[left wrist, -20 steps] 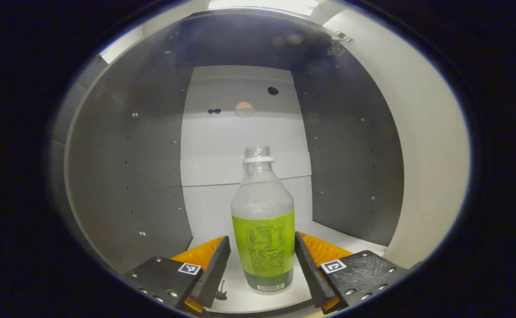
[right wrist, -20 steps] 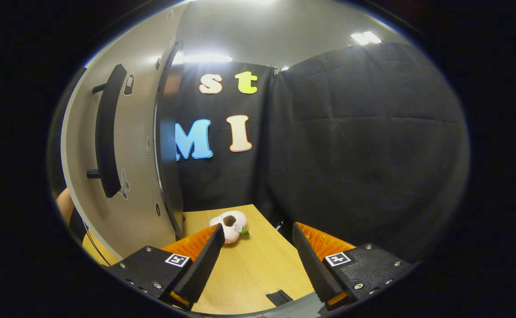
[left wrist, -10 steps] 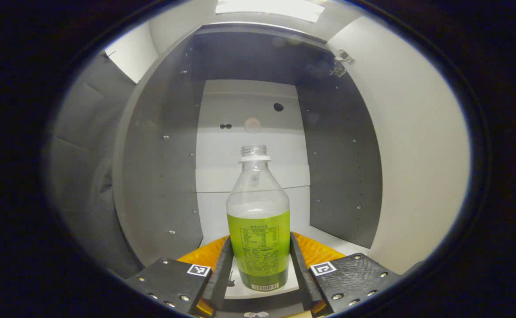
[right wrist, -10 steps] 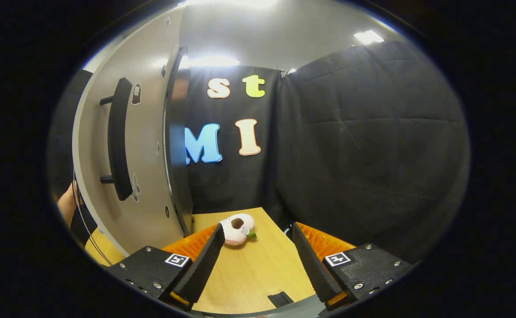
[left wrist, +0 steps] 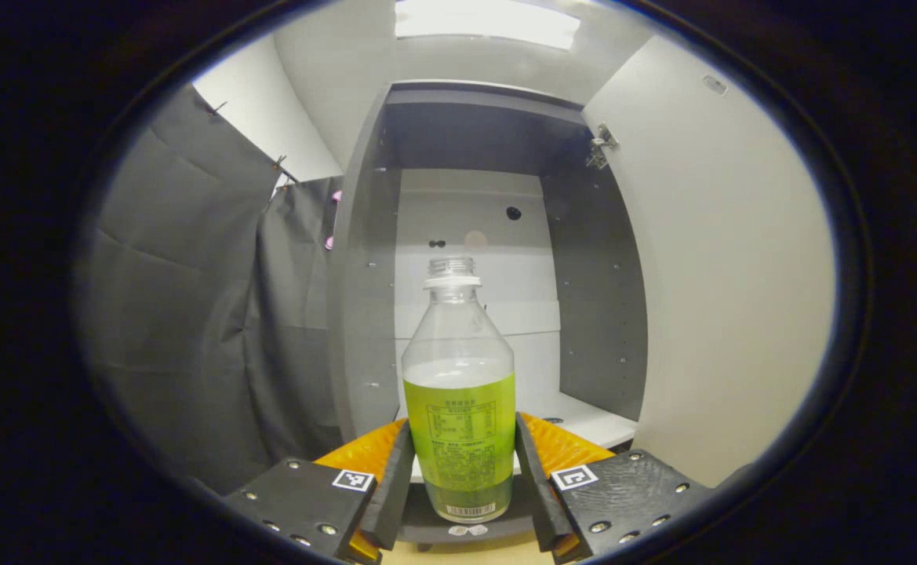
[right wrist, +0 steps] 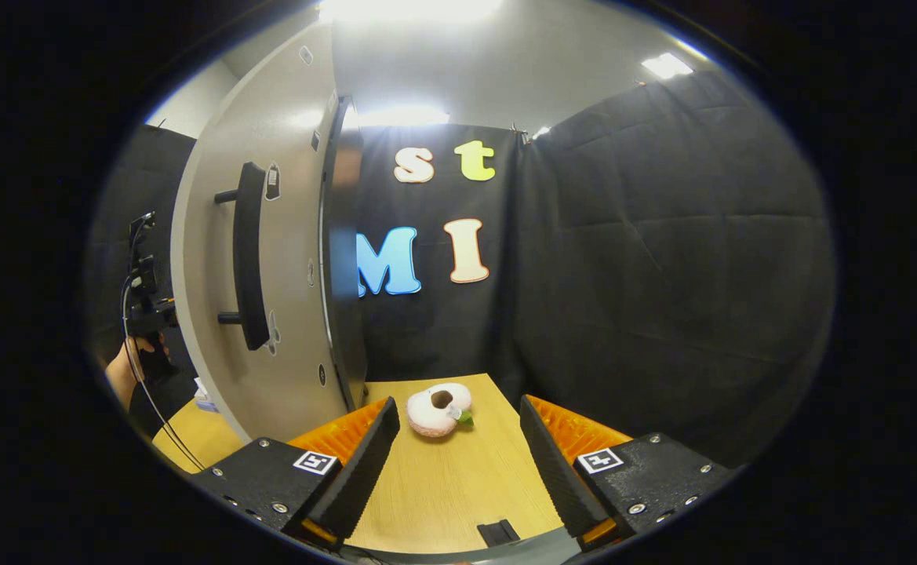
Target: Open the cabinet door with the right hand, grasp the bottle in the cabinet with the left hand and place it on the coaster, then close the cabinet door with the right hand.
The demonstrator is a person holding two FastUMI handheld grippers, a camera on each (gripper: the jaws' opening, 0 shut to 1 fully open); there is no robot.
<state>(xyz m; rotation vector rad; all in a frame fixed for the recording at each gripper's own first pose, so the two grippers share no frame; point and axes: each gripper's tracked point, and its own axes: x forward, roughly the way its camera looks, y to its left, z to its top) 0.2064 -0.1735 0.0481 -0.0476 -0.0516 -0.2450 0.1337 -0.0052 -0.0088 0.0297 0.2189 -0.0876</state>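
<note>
Pink plush ring (right wrist: 438, 409) lies on wooden table (right wrist: 458, 486) beside open cabinet door (right wrist: 270, 259).

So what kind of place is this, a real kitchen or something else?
Probably a staged recording booth, not a kitchen: black cloth hangs as walls, a lone cabinet with its door open stands on a wooden table, and the left gripper holds a bottle.

Bottle (left wrist: 459, 408) between closed jaws
</note>
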